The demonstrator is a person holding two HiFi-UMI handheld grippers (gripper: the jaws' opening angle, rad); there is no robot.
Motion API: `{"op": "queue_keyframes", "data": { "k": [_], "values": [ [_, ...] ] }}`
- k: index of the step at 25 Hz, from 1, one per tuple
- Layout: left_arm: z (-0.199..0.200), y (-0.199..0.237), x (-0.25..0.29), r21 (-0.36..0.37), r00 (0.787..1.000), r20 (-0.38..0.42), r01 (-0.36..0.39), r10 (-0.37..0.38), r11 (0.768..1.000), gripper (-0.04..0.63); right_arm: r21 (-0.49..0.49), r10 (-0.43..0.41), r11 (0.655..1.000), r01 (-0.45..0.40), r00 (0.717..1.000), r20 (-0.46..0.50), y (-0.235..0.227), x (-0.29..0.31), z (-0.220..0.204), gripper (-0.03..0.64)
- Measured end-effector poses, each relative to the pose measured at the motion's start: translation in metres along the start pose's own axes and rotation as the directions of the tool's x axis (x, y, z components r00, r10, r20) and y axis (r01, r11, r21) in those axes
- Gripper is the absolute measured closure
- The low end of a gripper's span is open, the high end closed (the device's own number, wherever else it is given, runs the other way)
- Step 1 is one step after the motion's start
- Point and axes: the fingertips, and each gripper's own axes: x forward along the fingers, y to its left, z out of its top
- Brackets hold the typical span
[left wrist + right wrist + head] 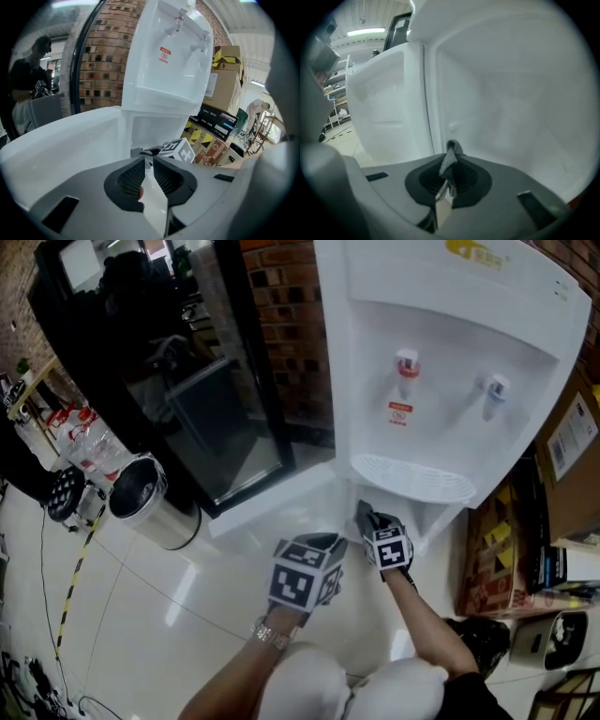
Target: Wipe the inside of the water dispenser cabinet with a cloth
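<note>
The white water dispenser (450, 352) stands with its lower cabinet (427, 517) open and the door (281, 502) swung out to the left. My right gripper (366, 514) reaches into the cabinet mouth under the drip tray. In the right gripper view it (451, 155) is shut on a grey cloth (452, 146), whose fold pokes out at the tips, close to the white inner wall (511, 112). My left gripper (319, 545) hovers just outside, left of the right one. Its jaws (148, 157) are shut with nothing in them, and they point at the cabinet (154, 131).
A steel bin (150, 502) stands left of the door. Cardboard boxes (572, 446) and a black bag (483, 638) crowd the dispenser's right side. A brick wall (286, 324) is behind it. A person (28, 79) stands far to the left.
</note>
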Motion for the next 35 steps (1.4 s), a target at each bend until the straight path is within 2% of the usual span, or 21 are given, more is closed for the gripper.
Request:
{"op": "queue_keyframes", "data": {
  "k": [4, 6, 9, 12, 14, 17, 20, 22, 24, 27, 30, 32, 35],
  "values": [
    [0.001, -0.006, 0.004, 0.003, 1.0, -0.001, 0.018, -0.018, 1.0, 0.538, 0.098, -0.096, 0.992, 0.085, 0.988, 0.118, -0.031, -0.037, 0.032, 0.606],
    [0.0, -0.006, 0.006, 0.002, 1.0, -0.002, 0.02, -0.02, 1.0, 0.538, 0.127, -0.188, 0.978, 0.164, 0.961, 0.203, -0.053, -0.069, 0.059, 0.606],
    [0.0, -0.008, 0.008, 0.002, 1.0, -0.003, 0.023, -0.023, 1.0, 0.538, 0.141, -0.32, 0.946, 0.291, 0.902, 0.29, -0.079, -0.111, 0.088, 0.606],
    [0.001, -0.011, 0.009, 0.003, 1.0, 0.0, 0.031, -0.031, 1.0, 0.538, 0.154, -0.423, 0.906, 0.394, 0.86, 0.286, -0.099, -0.125, 0.084, 0.606],
    [0.001, -0.013, 0.009, 0.005, 0.999, 0.002, 0.036, -0.036, 0.999, 0.538, 0.172, -0.474, 0.879, 0.444, 0.851, 0.227, -0.115, -0.121, 0.061, 0.606],
    [0.002, -0.012, 0.006, 0.005, 0.999, 0.008, 0.035, -0.035, 0.999, 0.538, 0.2, -0.488, 0.863, 0.463, 0.867, 0.1, -0.128, -0.102, 0.013, 0.606],
    [0.003, -0.012, 0.003, 0.004, 0.999, 0.012, 0.033, -0.033, 0.999, 0.538, 0.228, -0.446, 0.871, 0.436, 0.895, -0.011, -0.125, -0.083, -0.03, 0.606],
    [0.003, -0.013, 0.002, 0.006, 0.999, 0.012, 0.036, -0.036, 0.999, 0.538, 0.244, -0.402, 0.885, 0.397, 0.915, -0.033, -0.116, -0.077, -0.036, 0.606],
    [0.003, -0.015, 0.002, 0.005, 0.999, 0.012, 0.039, -0.039, 0.999, 0.538, 0.257, -0.374, 0.898, 0.359, 0.927, 0.012, -0.109, -0.081, -0.021, 0.606],
    [0.003, -0.016, 0.002, 0.005, 0.999, 0.014, 0.045, -0.045, 0.999, 0.538, 0.252, -0.404, 0.896, 0.365, 0.907, 0.122, -0.114, -0.101, 0.017, 0.606],
    [0.004, -0.017, 0.003, 0.008, 0.999, 0.015, 0.048, -0.048, 0.999, 0.538, 0.201, -0.454, 0.888, 0.414, 0.859, 0.236, -0.116, -0.125, 0.058, 0.606],
    [0.004, -0.018, 0.003, 0.009, 0.999, 0.016, 0.051, -0.051, 0.999, 0.538, 0.185, -0.481, 0.875, 0.447, 0.841, 0.246, -0.119, -0.129, 0.06, 0.606],
    [0.004, -0.018, 0.002, 0.01, 0.998, 0.02, 0.054, -0.055, 0.998, 0.538, 0.196, -0.5, 0.862, 0.468, 0.848, 0.174, -0.128, -0.121, 0.035, 0.606]
  ]
}}
